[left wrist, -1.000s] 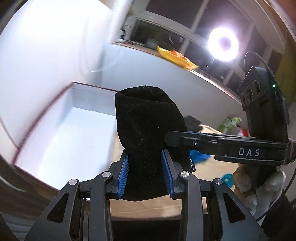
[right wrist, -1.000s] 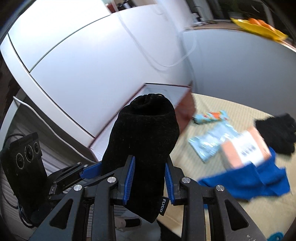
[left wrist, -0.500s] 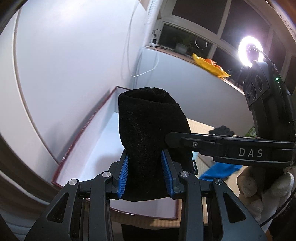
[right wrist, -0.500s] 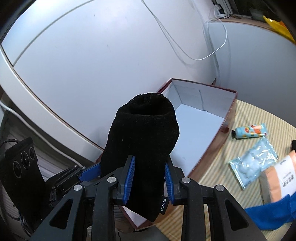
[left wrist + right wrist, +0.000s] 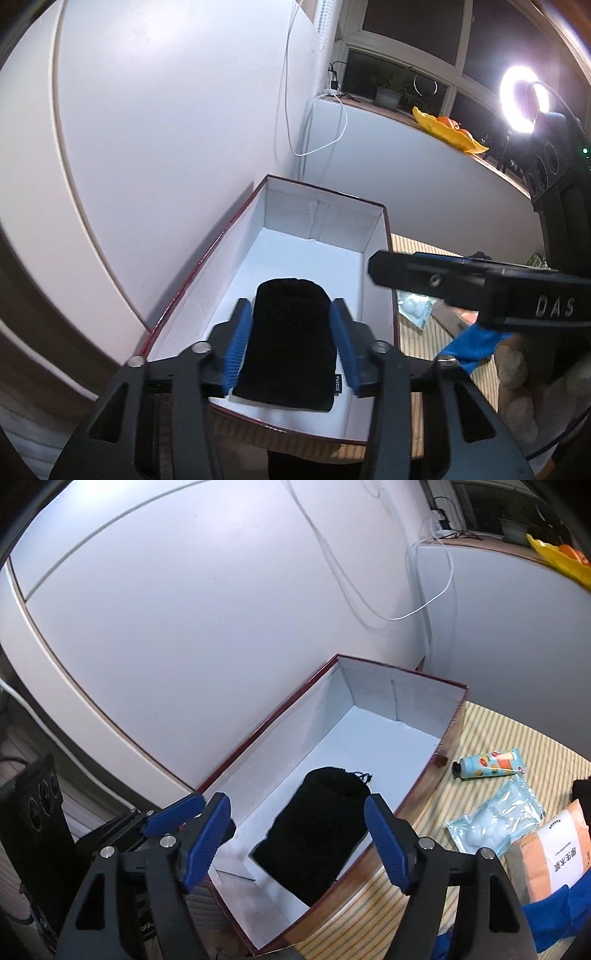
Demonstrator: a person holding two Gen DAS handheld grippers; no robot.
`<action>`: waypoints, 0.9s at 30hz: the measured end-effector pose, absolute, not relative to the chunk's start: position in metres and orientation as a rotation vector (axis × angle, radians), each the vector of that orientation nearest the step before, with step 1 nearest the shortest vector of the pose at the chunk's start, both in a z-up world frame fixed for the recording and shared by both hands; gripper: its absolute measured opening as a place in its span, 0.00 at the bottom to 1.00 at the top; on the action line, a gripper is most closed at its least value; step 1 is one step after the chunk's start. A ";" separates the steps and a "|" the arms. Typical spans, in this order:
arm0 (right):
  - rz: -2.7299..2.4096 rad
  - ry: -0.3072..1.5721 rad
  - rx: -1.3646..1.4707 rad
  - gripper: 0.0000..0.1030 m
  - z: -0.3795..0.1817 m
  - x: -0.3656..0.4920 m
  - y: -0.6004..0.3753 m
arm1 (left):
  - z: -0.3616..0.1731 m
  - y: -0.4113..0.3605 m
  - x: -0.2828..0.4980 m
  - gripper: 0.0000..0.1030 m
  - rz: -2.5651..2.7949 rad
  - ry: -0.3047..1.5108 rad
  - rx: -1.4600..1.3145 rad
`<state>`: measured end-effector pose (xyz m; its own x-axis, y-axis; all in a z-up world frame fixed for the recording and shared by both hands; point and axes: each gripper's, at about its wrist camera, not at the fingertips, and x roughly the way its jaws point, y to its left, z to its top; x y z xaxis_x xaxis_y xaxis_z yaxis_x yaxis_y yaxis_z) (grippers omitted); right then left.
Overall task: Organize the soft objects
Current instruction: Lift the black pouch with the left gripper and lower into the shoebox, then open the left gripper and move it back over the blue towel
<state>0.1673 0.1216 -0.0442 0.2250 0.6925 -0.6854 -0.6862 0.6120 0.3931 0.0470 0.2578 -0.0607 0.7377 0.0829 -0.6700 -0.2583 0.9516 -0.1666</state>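
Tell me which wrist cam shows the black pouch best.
Right wrist: the black pouch lies in the box, drawstring end clear, pads apart from it. Left wrist shows it between blue pads, lower end partly hidden.

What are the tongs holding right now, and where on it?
Nothing. Both tongs, left and right, have just been opening; the black pouch lies released in the box.

Black velvet pouch [image 5: 317,827] lying flat inside white-lined box [image 5: 373,686], near end.
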 end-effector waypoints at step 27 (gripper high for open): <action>0.778 0.811 0.014 0.78 -0.005 0.162 -0.088 | -0.049 0.144 0.053 0.54 -0.058 0.748 -0.266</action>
